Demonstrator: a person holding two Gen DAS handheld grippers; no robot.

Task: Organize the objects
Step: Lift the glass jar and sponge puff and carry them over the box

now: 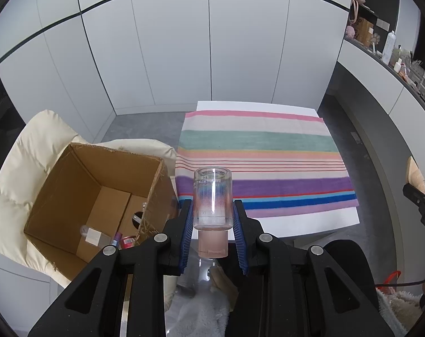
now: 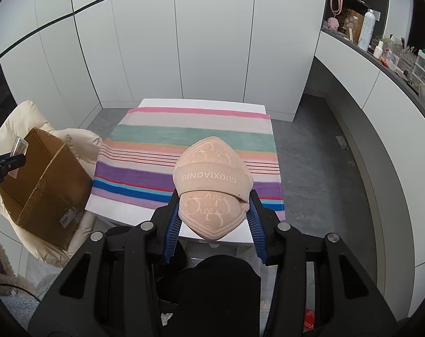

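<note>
Left claw point(image 1: 212, 219): clear bottle point(image 1: 212, 196) | right claw point(image 2: 213, 213): beige puff point(image 2: 212, 182)

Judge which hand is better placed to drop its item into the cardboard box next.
Left, probably. The left gripper, holding the clear bottle, hangs right beside the open cardboard box. The right gripper, holding the beige pad, sits over the striped cloth, farther from it.

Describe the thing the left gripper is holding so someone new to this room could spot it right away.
Start at the striped cloth on the white table, then look near its front left corner, beside the open cardboard box. There the left gripper clamps a small clear bottle with a pink cap, the only see-through item held.
</note>
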